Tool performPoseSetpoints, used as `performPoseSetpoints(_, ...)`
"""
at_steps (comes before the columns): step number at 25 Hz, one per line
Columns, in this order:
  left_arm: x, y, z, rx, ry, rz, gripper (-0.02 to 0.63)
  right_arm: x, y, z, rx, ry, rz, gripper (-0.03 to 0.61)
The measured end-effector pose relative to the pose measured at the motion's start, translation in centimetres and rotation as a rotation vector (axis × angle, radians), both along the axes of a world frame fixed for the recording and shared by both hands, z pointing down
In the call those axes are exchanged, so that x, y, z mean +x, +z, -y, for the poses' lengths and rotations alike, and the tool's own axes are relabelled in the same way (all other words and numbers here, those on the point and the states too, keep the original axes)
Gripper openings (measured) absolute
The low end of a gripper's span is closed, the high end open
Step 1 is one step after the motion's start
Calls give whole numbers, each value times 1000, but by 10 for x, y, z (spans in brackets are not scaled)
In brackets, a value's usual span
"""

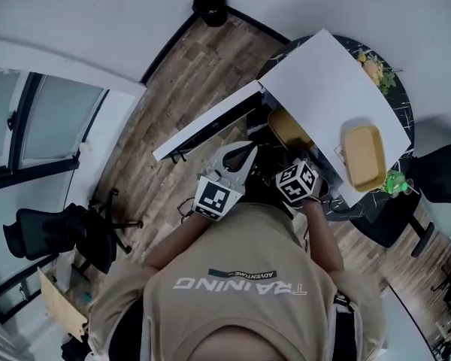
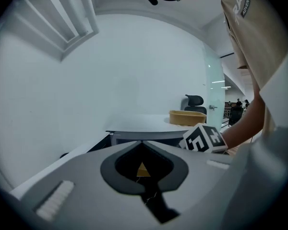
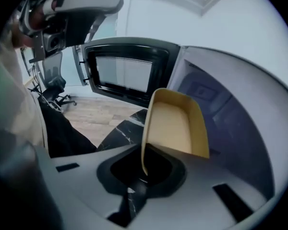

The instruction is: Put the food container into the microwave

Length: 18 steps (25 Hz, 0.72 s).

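Two grippers, two yellow containers, one microwave. Nearest, my right gripper is clamped on one wall of the food container. In that gripper's view it stands tipped on that edge at the mouth of the open microwave, with its long axis pointing away from the jaws into the cavity and its hollow face turned right. My left gripper has its jaws drawn together, empty. Beyond, the door hangs open. Farthest, the second container lies on the microwave's top.

Matt yellow plastic container, wood-plank floor — smooth dark veined-stone tabletop
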<state>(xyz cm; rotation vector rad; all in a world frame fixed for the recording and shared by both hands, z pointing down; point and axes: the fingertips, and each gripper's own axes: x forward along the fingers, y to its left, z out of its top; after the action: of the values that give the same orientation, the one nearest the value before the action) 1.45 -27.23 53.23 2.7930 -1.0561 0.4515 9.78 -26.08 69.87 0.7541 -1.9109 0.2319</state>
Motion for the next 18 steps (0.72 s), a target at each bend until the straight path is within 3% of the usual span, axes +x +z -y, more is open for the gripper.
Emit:
performPoseSetpoints(5,-1,7,21,3,50,-13,3,16,12,36,46,93,-49,18)
performPoseSetpoints(11,-22,10,30,9,29,-56,3,42,18,50,27,208,-107,18)
performPoseSetpoints(18,-36,-5,45,52,41,-85,3,48,26,66,72,234,-200,18)
